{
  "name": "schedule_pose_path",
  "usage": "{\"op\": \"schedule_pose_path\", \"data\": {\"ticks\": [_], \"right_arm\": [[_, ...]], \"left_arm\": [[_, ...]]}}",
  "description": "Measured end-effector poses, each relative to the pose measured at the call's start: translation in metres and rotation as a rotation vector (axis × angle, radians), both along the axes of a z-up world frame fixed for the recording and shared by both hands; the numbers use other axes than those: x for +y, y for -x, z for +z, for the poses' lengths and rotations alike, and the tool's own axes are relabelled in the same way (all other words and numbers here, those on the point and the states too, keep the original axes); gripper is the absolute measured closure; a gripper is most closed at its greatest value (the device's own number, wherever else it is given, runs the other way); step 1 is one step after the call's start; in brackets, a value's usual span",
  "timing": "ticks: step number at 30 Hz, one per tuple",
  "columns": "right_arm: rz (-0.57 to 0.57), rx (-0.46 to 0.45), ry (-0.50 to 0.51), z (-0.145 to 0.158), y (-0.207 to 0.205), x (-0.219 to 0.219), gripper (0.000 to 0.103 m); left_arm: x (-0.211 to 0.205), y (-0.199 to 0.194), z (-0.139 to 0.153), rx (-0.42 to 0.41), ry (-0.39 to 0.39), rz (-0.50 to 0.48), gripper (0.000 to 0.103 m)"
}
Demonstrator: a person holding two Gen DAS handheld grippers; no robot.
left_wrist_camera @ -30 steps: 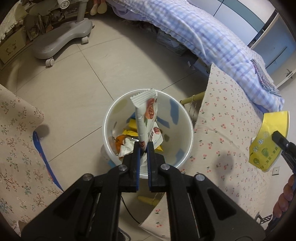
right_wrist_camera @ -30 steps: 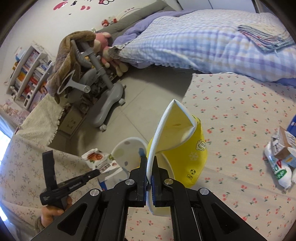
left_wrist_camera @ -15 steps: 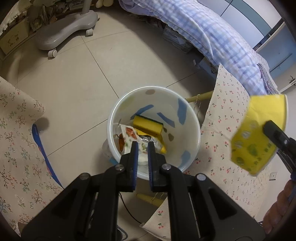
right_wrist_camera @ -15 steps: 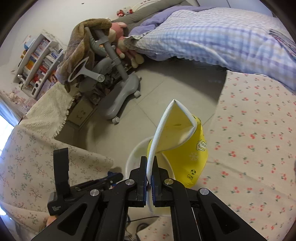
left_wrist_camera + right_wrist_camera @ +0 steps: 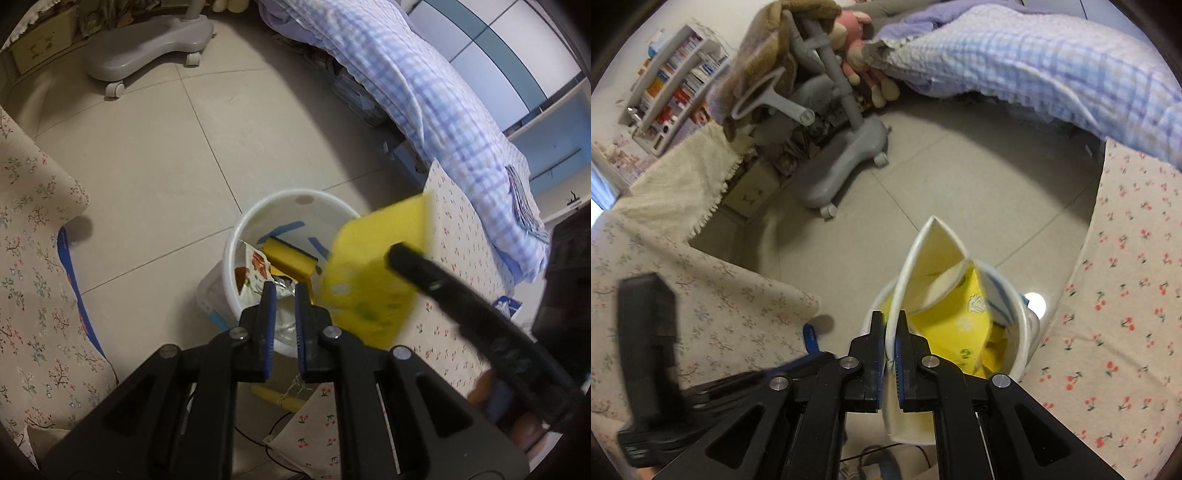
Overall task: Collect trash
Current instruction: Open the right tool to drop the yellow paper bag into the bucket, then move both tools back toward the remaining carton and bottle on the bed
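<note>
Your left wrist cam looks steeply down along the left tool [image 5: 282, 295] into the trash bin [image 5: 236, 236] from close above, bed [image 5: 424, 92] upper right. Your right wrist cam sits just over the same bin [image 5: 1021, 321], facing out across the floor [image 5: 960, 177]. Both share bin, bed, grey chair base [image 5: 147, 40] and the yellow carton [image 5: 960, 325].

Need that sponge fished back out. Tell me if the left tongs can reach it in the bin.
Probably not cleanly: the left tongs hover above the sponge, but the yellow cup is over the bin mouth.

crushed yellow paper cup [image 5: 955, 325] tilted over white bin [image 5: 258, 229] holding wrappers [image 5: 255, 269].
</note>
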State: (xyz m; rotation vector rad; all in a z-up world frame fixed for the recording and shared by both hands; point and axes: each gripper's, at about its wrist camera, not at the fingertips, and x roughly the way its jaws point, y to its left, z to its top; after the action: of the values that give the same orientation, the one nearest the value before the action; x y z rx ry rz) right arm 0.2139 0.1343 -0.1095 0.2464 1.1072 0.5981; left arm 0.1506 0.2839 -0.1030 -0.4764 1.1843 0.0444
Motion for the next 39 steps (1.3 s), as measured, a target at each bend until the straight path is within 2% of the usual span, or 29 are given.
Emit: {"op": "schedule_pose_path", "data": {"ticks": [2, 4, 10, 19, 28, 35, 39], "right_arm": [[-0.017, 0.011, 0.064, -0.008, -0.002, 0.003, 0.071], [-0.027, 0.016, 0.078, -0.012, -0.004, 0.001, 0.064], [-0.063, 0.011, 0.054, -0.003, -0.002, -0.017, 0.061], [-0.058, -0.048, 0.068, 0.018, 0.012, -0.031, 0.053], [-0.093, -0.088, 0.059, 0.043, 0.031, -0.068, 0.049], [-0.137, -0.154, 0.093, 0.073, 0.051, -0.110, 0.041], [-0.210, -0.167, 0.129, 0.085, 0.060, -0.150, 0.037]], "left_arm": [[0.001, 0.000, 0.001, -0.003, 0.004, 0.002, 0.093], [-0.001, -0.001, 0.001, -0.005, 0.010, -0.007, 0.093], [-0.007, 0.000, 0.003, -0.014, -0.003, -0.031, 0.093], [-0.021, 0.006, 0.007, -0.028, -0.031, -0.057, 0.093], [-0.045, 0.013, 0.015, -0.045, -0.033, -0.085, 0.093], [-0.094, 0.013, 0.029, -0.083, -0.010, -0.152, 0.093], [-0.133, 0.015, 0.035, -0.096, 0.050, -0.198, 0.093]]}}
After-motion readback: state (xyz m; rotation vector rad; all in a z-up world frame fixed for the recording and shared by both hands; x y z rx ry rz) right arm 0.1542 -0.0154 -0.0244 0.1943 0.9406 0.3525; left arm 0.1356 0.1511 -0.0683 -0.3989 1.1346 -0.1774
